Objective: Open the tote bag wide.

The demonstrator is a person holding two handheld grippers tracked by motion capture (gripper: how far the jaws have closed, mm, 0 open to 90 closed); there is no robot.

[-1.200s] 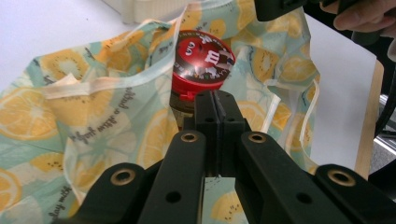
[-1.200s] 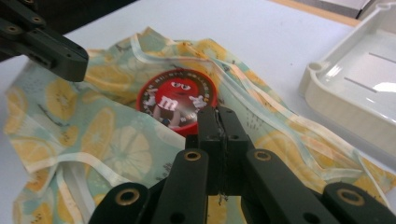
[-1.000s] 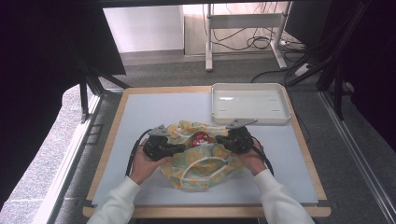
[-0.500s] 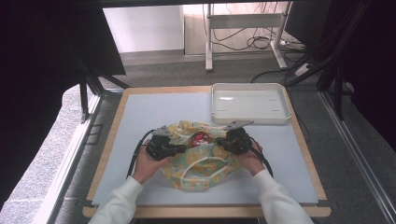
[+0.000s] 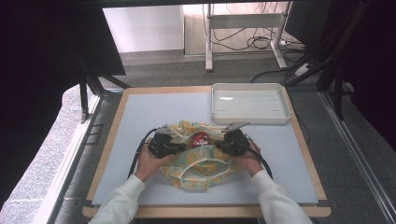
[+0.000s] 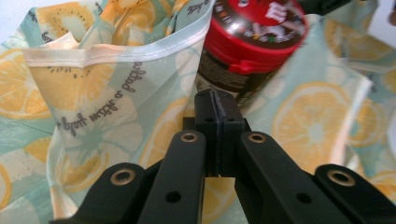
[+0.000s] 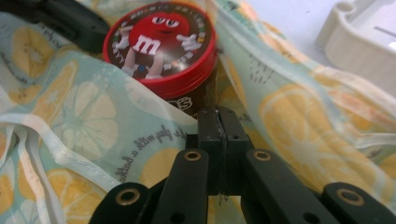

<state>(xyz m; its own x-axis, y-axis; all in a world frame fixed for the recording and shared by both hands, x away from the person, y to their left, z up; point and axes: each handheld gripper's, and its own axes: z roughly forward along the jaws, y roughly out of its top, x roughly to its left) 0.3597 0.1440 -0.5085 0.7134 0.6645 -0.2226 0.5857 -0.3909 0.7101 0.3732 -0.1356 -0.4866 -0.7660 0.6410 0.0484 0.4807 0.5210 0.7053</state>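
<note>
Since a second ago the left gripper (image 5: 180,148) has eased slightly lower onto the bag; little else has shifted. The red-lidded can (image 5: 201,139) sits in the lemon-print bag (image 5: 198,172), mid-table between both grippers. Each gripper, the right gripper (image 5: 219,145) too, is pinched closed on the bag's fabric. A white tray (image 5: 250,103) lies beyond.

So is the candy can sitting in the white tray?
No, the can sits in the lemon-print bag between the two grippers, while the tray lies apart, farther back on the table.
</note>
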